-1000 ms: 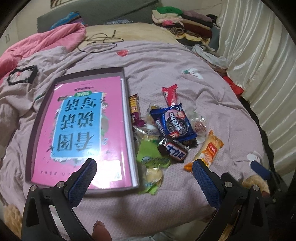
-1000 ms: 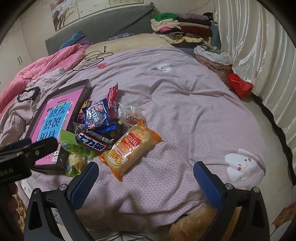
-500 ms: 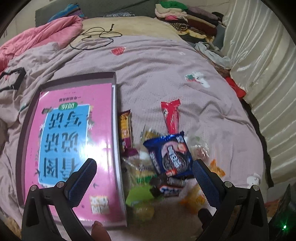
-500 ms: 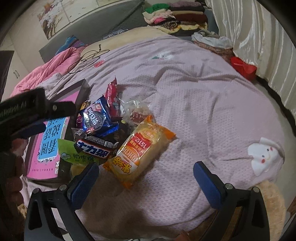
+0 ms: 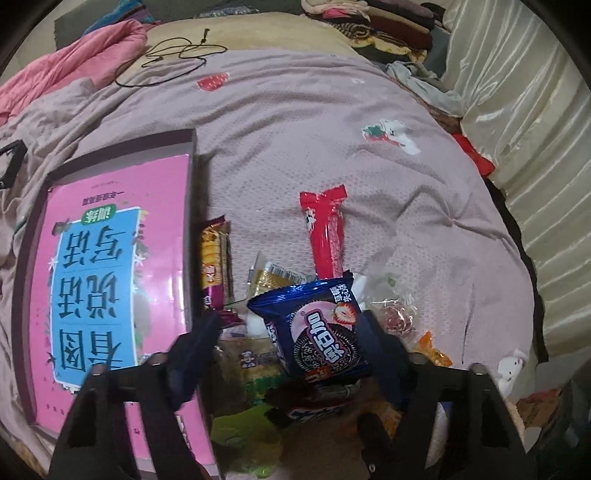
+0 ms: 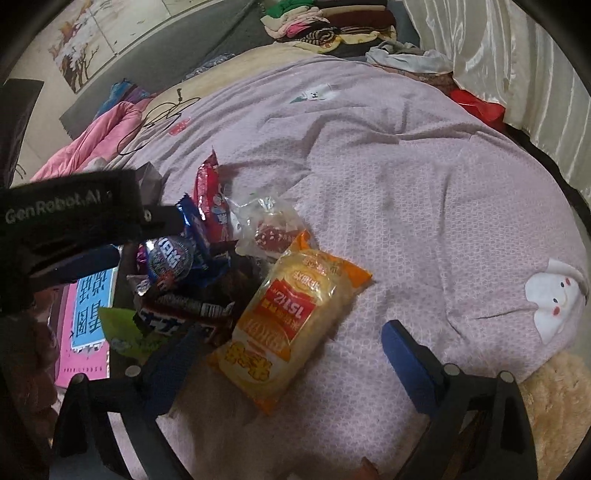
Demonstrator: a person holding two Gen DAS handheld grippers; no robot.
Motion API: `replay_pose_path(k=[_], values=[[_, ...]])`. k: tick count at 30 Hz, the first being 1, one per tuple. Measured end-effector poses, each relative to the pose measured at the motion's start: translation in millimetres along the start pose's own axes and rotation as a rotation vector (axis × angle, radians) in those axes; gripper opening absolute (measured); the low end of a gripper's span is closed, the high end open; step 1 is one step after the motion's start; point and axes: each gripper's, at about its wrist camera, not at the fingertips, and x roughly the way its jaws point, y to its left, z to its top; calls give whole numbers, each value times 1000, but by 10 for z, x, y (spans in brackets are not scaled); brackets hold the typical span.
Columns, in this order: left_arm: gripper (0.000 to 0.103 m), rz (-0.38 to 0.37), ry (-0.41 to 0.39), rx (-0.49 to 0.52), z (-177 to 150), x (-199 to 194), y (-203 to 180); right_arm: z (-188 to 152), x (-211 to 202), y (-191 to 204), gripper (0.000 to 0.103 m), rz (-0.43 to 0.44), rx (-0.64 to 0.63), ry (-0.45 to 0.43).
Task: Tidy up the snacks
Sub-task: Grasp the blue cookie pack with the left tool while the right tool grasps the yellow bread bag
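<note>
A pile of snack packets lies on the mauve bedspread (image 5: 332,122). In the left wrist view my left gripper (image 5: 284,332) hangs low over the pile. Its jaws are closing, with the blue cookie packet (image 5: 317,328) between them; the right pad is at the packet's edge and the left pad stands clear. A red bar (image 5: 327,232) and a purple-gold bar (image 5: 214,258) lie beyond it. In the right wrist view my right gripper (image 6: 291,354) straddles the orange-yellow bread packet (image 6: 291,321). Its jaws are closing too and do not touch the packet.
A dark shallow box (image 5: 110,162) holding a pink and blue book (image 5: 99,288) lies left of the pile. A black cable (image 5: 173,55), a pink quilt (image 5: 66,62) and folded clothes (image 6: 325,22) sit at the back. A cream curtain (image 5: 524,110) hangs on the right.
Both grippers have sunk toward the pile and moved forward over it. The left jaws have narrowed a lot around the blue cookie packet; the right jaws have narrowed slightly around the bread packet.
</note>
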Motion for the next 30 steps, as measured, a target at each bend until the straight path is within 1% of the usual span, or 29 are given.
replay_pose_path(k=[1, 4, 5, 7, 8, 10, 11, 13, 15, 16, 19, 20, 21, 22, 23, 24, 26, 27, 28, 29, 30], values=[[70, -5, 4, 1, -1, 20, -9, 9, 21, 2, 88, -5, 3, 3], [68, -12, -5, 7, 1, 27, -30, 33, 83, -3, 80, -11, 12, 12], [66, -14, -7, 8, 3, 29, -34, 40, 94, -12, 79, -9, 16, 13], [62, -21, -8, 11, 3, 33, -53, 60, 122, -1, 71, -17, 13, 11], [59, -23, -6, 17, -1, 32, -65, 66, 141, 14, 70, -26, 5, 11], [59, -24, -7, 20, -4, 34, -82, 74, 178, 30, 63, -25, 0, 18], [58, -26, -6, 17, -3, 40, -80, 71, 187, 21, 62, -27, -4, 20], [57, -36, 0, 12, -7, 49, -75, 74, 199, 20, 53, -31, -19, 19], [54, -47, 8, 9, -14, 59, -83, 74, 199, 4, 49, -32, -29, 21], [50, -58, 12, 6, -17, 59, -92, 77, 194, -7, 47, -26, -31, 22], [46, -66, 21, 21, -20, 64, -138, 75, 163, -60, 43, -6, -32, 21], [45, -71, 24, 20, -20, 66, -136, 75, 141, -85, 40, 0, -32, 18], [44, -84, 27, 13, -21, 66, -125, 71, 113, -114, 40, 3, -30, 13], [37, -88, 28, 10, -23, 65, -114, 72, 86, -137, 39, 6, -26, 7], [33, -98, 29, 8, -24, 61, -101, 73, 56, -167, 39, 7, -23, 0], [33, -111, 31, 4, -24, 58, -86, 70, 33, -196, 38, 5, -19, -5], [24, -122, 32, -6, -29, 45, -52, 68, -10, -264, 38, 10, 1, -16], [21, -129, 31, -10, -29, 31, -36, 72, -42, -297, 38, 20, 10, -26], [13, -131, 29, -13, -30, 17, -26, 84, -74, -320, 37, 25, 17, -39], [8, -131, 23, -12, -28, -1, -13, 85, -112, -346, 37, 28, 17, -53], [8, -132, 24, -9, -26, -8, -8, 98, -142, -348, 37, 30, 12, -67]])
